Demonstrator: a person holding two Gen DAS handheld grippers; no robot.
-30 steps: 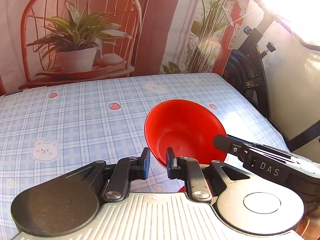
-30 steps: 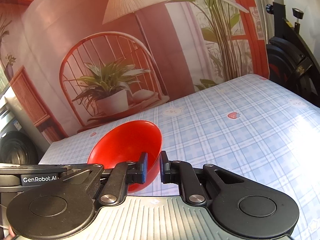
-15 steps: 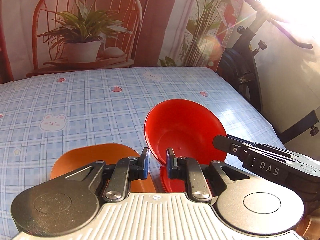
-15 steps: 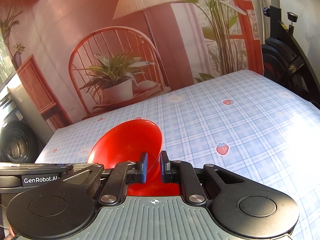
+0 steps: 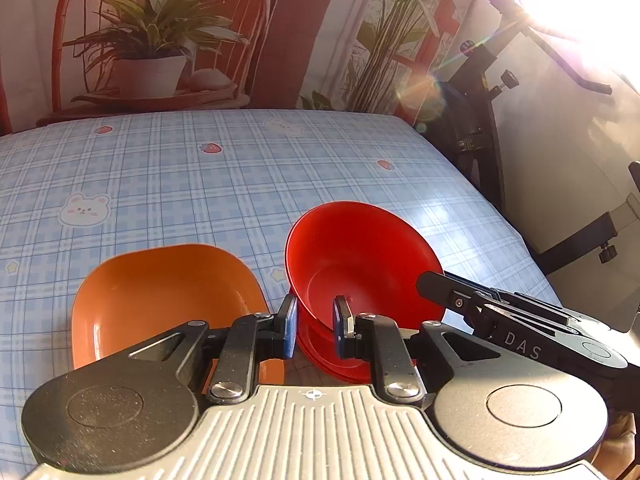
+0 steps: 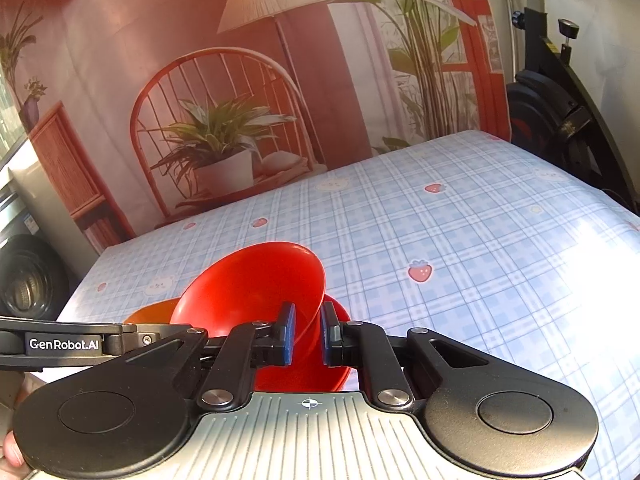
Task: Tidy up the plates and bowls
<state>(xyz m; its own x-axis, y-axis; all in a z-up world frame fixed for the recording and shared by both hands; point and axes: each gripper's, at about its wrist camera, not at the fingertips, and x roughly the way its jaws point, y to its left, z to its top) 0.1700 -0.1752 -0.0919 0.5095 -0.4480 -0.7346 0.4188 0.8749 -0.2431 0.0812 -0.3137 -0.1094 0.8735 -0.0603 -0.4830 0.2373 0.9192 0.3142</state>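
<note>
A red bowl (image 5: pixel 360 264) hangs tilted just above the checked tablecloth (image 5: pixel 180 184), held by both grippers on opposite sides of its rim. My left gripper (image 5: pixel 315 326) is shut on its near rim. My right gripper (image 6: pixel 307 336) is shut on the rim of the same red bowl (image 6: pixel 248 284), and its fingers also show from the side as the right gripper (image 5: pixel 430 284). Under the bowl sits a second red dish (image 5: pixel 320 356), seen again as the red dish (image 6: pixel 338 316). An orange squarish plate (image 5: pixel 160 296) lies to the left, only its edge showing as the orange plate (image 6: pixel 152 312).
A black exercise bike (image 5: pixel 480 128) stands off the table's right edge, with strong sun glare above it. A printed backdrop (image 6: pixel 224 128) of a chair and plant hangs behind the table. A dark round machine (image 6: pixel 28 280) stands off the left side. A person's thumb (image 6: pixel 12 452) shows.
Both grippers have carried the red bowl across the table toward the near side. The orange plate and the second red dish have come into view beneath and beside it.
</note>
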